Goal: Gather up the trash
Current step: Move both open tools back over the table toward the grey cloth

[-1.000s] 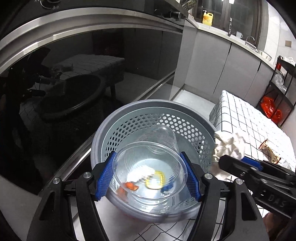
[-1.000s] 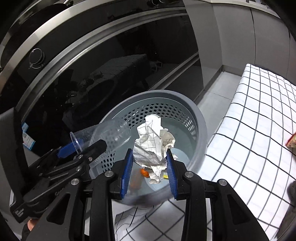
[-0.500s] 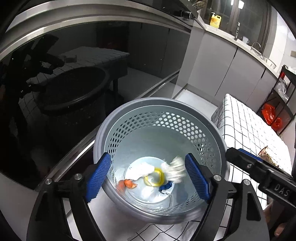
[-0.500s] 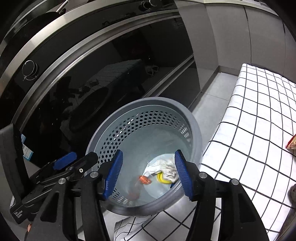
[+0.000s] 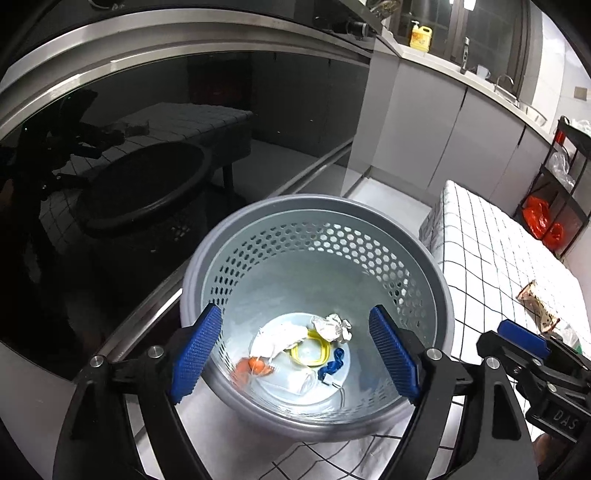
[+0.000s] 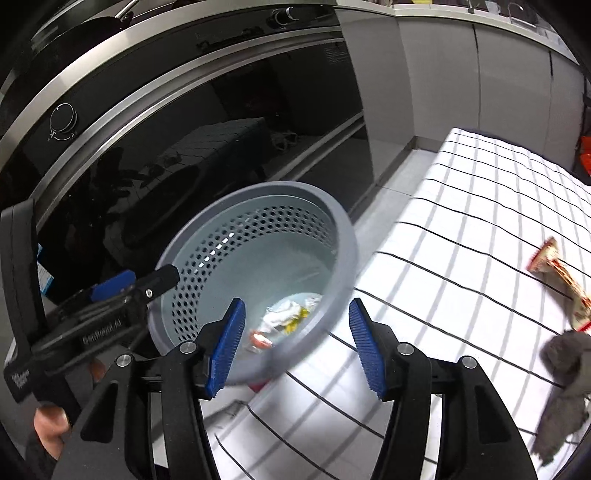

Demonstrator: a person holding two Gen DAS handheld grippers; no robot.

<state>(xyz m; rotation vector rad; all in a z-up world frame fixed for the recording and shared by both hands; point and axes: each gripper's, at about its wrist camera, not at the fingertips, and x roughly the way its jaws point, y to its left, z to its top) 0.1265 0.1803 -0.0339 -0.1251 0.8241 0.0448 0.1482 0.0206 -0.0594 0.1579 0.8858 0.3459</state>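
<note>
- Our left gripper (image 5: 295, 350) hangs over the grey perforated bin (image 5: 441, 291), jaws spread wide with nothing between the blue pads (image 5: 197, 349); they have just been opening.
- Straight below it, on the bin floor, we see the trash: a crumpled paper ball (image 5: 332, 326) touching a yellow ring (image 5: 310, 349), white tissue (image 5: 277, 338) beside them, an orange scrap (image 5: 251, 367) and a blue scrap (image 5: 332, 365).
- Our right gripper (image 6: 295, 343) sits over the near rim of the bin (image 6: 347, 236), jaws about half apart and empty; they too have just been opening. Its view is blurred.
- Through its jaws we catch only part of the bin floor: white paper (image 6: 284, 312) and the orange scrap (image 6: 260, 338); the rest is hidden by the rim.
- The left view shows the right gripper (image 5: 524, 338) at the lower right edge, beside the bin.
- The right view shows the left gripper (image 6: 147, 282) at the far left, reaching over the bin's rim, with fingers of the person's hand (image 6: 48, 428) under its handle.
- The checked cloth (image 6: 461, 229) lies just right of the bin. On it, well apart from both grippers, we see a red-and-white wrapper (image 6: 557, 273), also seen in the left view (image 5: 535, 301).
- Only the right view shows a grey rag (image 6: 561, 387) near the wrapper.
- Only the left view shows the black shelf with orange bags (image 5: 543, 221) and the yellow bottle (image 5: 419, 35) on the counter.
</note>
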